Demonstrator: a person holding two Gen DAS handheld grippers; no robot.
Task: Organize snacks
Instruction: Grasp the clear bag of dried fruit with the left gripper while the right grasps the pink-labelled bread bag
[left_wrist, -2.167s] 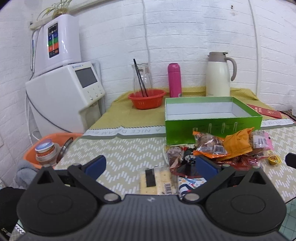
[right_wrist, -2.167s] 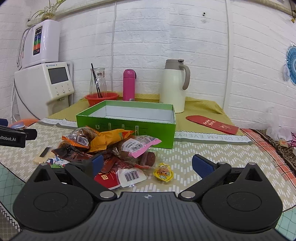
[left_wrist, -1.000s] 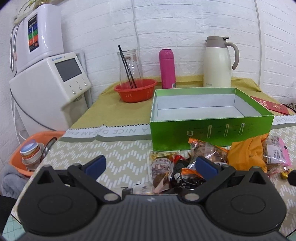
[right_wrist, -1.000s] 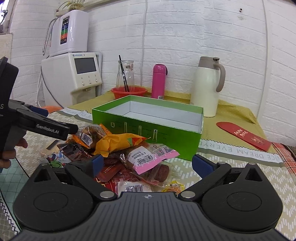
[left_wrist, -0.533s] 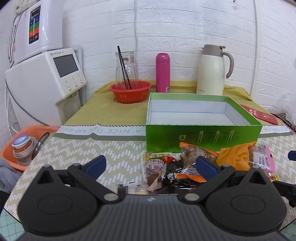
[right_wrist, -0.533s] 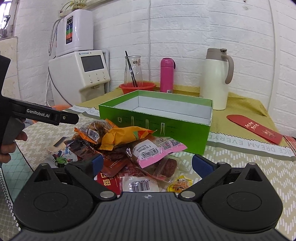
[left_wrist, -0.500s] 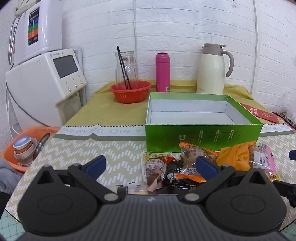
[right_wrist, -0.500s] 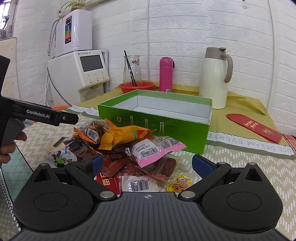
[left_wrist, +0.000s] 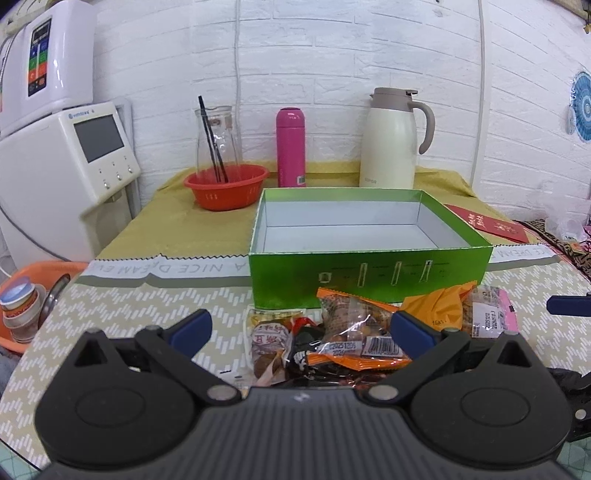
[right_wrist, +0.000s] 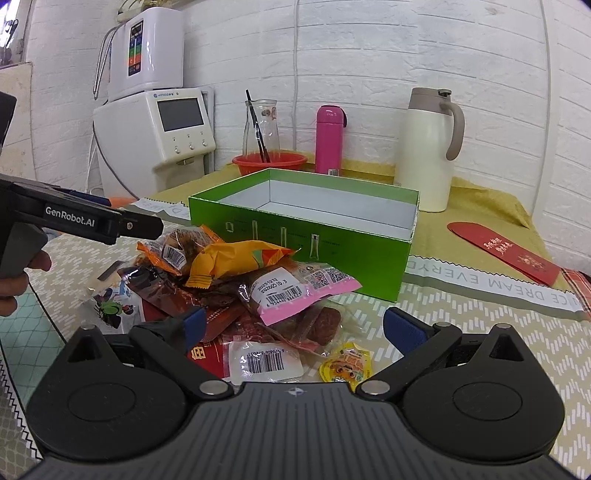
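Observation:
A pile of wrapped snacks (right_wrist: 240, 280) lies on the table in front of an open green box (right_wrist: 314, 236) with a white, bare inside. The pile holds an orange packet (right_wrist: 236, 258), a pink-edged packet (right_wrist: 295, 288) and a small yellow sachet (right_wrist: 345, 365). In the left wrist view the pile (left_wrist: 354, 339) and the box (left_wrist: 369, 269) show too. My left gripper (left_wrist: 301, 328) is open and empty, just short of the pile. My right gripper (right_wrist: 293, 326) is open and empty over the pile's near edge.
Behind the box stand a red bowl (left_wrist: 226, 186) with a glass jug, a pink bottle (left_wrist: 290, 147) and a cream thermos (left_wrist: 393, 138). A white appliance (left_wrist: 62, 162) is at the left. A red envelope (right_wrist: 502, 254) lies at the right. An orange basin (left_wrist: 33, 295) sits beyond the table's left edge.
Both grippers have drifted slightly; the left view has shifted a little to the right toward the box. Both stay open and empty. The snacks have not moved.

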